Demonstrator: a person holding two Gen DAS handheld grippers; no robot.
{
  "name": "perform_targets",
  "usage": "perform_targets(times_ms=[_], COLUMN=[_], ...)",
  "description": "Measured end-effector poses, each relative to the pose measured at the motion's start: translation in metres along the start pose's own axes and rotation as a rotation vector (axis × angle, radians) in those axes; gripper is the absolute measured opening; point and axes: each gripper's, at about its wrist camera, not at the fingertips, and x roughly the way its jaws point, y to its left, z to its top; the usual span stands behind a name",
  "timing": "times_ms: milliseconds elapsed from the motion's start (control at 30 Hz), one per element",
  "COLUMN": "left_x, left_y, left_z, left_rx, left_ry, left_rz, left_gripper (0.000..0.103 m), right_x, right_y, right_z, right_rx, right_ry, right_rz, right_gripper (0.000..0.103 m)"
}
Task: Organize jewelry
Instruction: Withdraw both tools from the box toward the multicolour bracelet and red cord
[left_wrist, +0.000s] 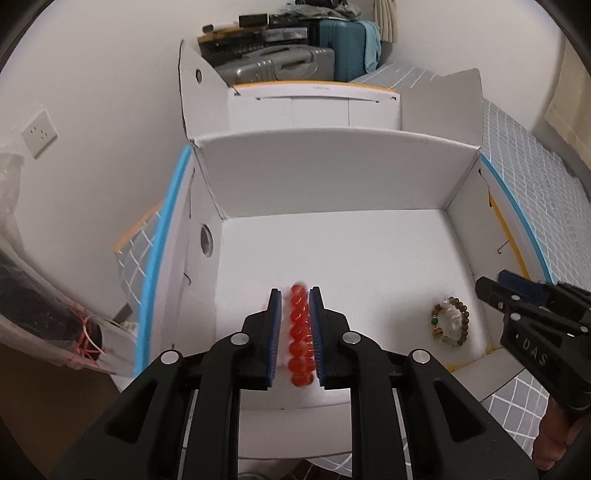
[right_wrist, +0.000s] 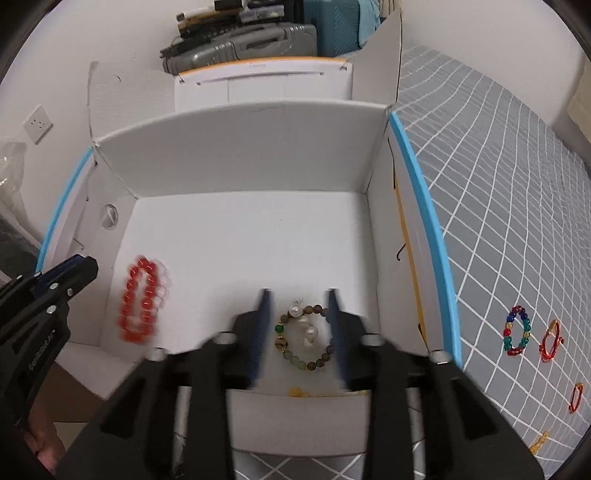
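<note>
Grid-patterned grey cloth is covering the surface, with a white box (right_wrist: 258, 155) sitting on it and filling the middle of both views. Nearest, at bottom centre of the left view, the left gripper (left_wrist: 295, 291) is sitting with narrow jaws around the red bracelet (left_wrist: 301, 332), which is lying on the box floor; I can't tell if the pads are actually pressing it. In the right view, the right gripper (right_wrist: 299, 295) is hanging over the mixed bracelet (right_wrist: 304, 338) with jaws wider than it and not touching, so that one's looking dropped off. Further out, at the right edge of that view, a rainbow bracelet (right_wrist: 516, 330), a red cord piece (right_wrist: 550, 339) and a couple more small bits are waiting on the cloth. So I'd guess roughly two in, several to go. Suitcases (left_wrist: 295, 55) are piling up at the top.
</note>
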Motion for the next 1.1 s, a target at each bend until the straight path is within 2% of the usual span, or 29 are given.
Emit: perform_targets(times_ms=[100, 133, 200, 267, 333, 400, 433, 600, 900, 1100], left_x=[-0.014, -0.019, -0.029, -0.040, -0.051, -0.059, -0.064, -0.076, -0.077, -0.069], left_y=[-0.001, -0.001, -0.002, -0.006, -0.011, -0.018, -0.023, -0.053, -0.139, -0.210], left_z=[0.002, 0.002, 0.003, 0.004, 0.004, 0.004, 0.004, 0.001, -0.007, -0.008], left_rx=[-0.003, -0.007, -0.010, -0.005, -0.002, 0.005, 0.008, 0.037, 0.142, 0.235], left_ry=[-0.030, -0.043, -0.068, -0.091, -0.120, -0.135, -0.152, -0.183, -0.169, -0.176], left_rz=[-0.003, -0.007, -0.012, -0.018, -0.027, -0.037, -0.044, -0.092, -0.188, -0.246], left_gripper=[0.039, 0.050, 0.057, 0.073, 0.078, 0.088, 0.094, 0.097, 0.097, 0.097], right_x=[-0.015, -0.021, -0.035, -0.052, -0.066, -0.082, -0.087, -0.117, -0.149, -0.161], right_y=[-0.003, -0.004, -0.010, -0.020, -0.030, -0.044, -0.050, -0.091, -0.190, -0.262], right_z=[-0.001, -0.001, -0.002, -0.006, -0.008, -0.013, -0.015, -0.039, -0.092, -0.130], right_rx=[0.002, 0.004, 0.002, 0.012, 0.020, 0.043, 0.053, 0.115, 0.229, 0.334], right_ry=[-0.028, -0.039, -0.068, -0.104, -0.128, -0.155, -0.163, -0.202, -0.206, -0.205], right_rz=[0.013, 0.013, 0.016, 0.004, -0.008, -0.022, -0.026, -0.067, -0.167, -0.233], right_gripper=[0.061, 0.062, 0.070, 0.076, 0.081, 0.090, 0.091, 0.095, 0.095, 0.095])
